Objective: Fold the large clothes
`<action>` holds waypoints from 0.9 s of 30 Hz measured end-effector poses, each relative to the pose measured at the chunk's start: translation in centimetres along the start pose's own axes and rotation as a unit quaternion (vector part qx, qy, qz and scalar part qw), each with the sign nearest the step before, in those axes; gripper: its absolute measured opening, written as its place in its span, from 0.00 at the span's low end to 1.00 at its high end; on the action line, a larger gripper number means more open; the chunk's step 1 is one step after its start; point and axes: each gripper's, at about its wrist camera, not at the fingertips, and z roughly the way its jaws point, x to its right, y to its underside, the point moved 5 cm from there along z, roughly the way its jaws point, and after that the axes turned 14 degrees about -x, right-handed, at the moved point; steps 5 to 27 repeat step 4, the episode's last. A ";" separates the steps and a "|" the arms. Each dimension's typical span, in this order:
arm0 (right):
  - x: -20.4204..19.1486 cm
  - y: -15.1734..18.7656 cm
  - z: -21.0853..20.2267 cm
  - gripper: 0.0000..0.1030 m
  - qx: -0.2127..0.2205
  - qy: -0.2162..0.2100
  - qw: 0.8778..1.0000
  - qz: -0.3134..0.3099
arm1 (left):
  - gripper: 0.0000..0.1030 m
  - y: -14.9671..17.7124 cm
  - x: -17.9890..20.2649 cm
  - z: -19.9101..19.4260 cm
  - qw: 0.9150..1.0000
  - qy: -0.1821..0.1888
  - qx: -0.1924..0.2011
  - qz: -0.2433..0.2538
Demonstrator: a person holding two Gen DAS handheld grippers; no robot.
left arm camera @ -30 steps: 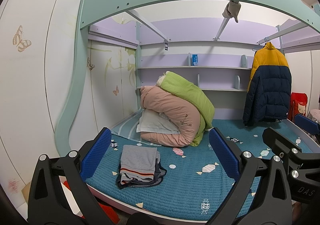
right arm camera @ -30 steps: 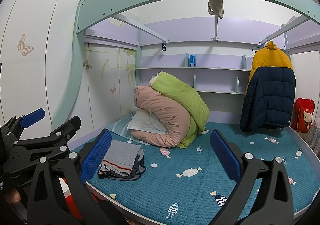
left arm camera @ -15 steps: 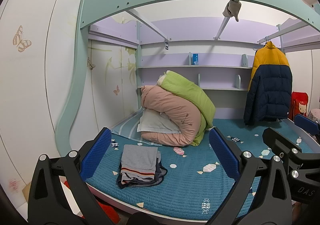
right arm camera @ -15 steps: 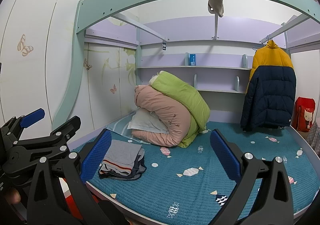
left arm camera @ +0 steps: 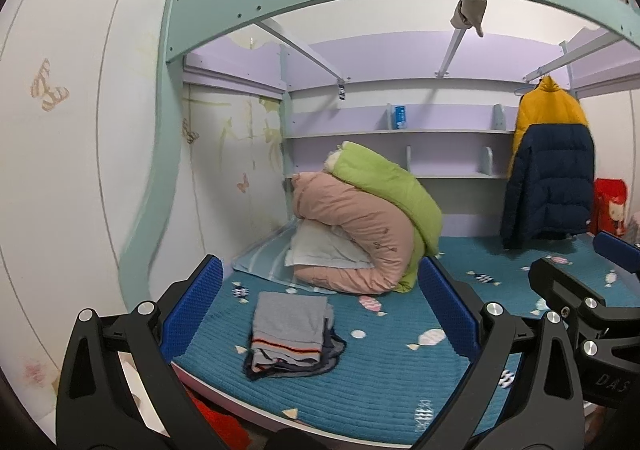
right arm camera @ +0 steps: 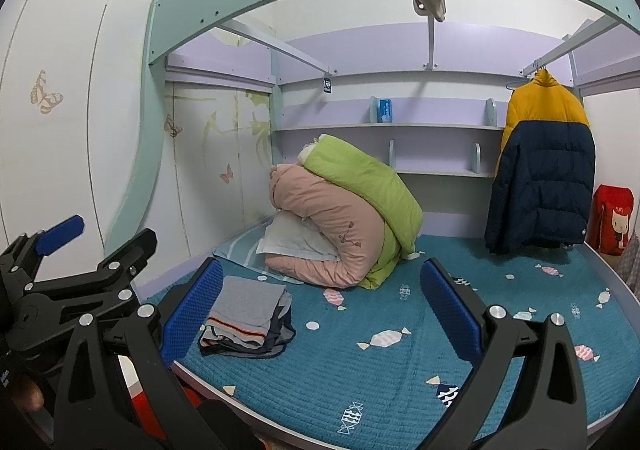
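Clothes (left arm camera: 288, 330) lie folded on the bed (left arm camera: 380, 386), so I hold both hand-held grippers (left arm camera: 320, 314) (right arm camera: 320, 314) spread and empty, short of the jacket (right arm camera: 540, 170).

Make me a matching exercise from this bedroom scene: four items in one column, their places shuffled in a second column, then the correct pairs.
Items
1. puffer jacket
2. folded grey clothes
3. small blue box
4. green quilt

Places
A. on the upper wall shelf
B. resting on top of the pink quilt
C. hanging from the rail on the right
D. stacked on the blue mattress cover, near its front left edge

Pairs: 1-C, 2-D, 3-A, 4-B
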 end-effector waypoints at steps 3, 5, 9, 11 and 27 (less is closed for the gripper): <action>0.2 0.3 1.0 0.93 -0.009 0.000 1.000 0.007 | 0.95 0.3 0.1 1.1 1.000 -0.002 -0.006 0.006; 0.4 0.4 1.3 0.93 -0.010 -0.001 1.000 0.009 | 0.95 0.4 0.2 1.5 1.000 0.003 -0.009 0.007; 0.4 0.4 1.3 0.93 -0.010 -0.001 1.000 0.009 | 0.95 0.4 0.2 1.5 1.000 0.003 -0.009 0.007; 0.4 0.4 1.3 0.93 -0.010 -0.001 1.000 0.009 | 0.95 0.4 0.2 1.5 1.000 0.003 -0.009 0.007; 0.4 0.4 1.3 0.93 -0.010 -0.001 1.000 0.009 | 0.95 0.4 0.2 1.5 1.000 0.003 -0.009 0.007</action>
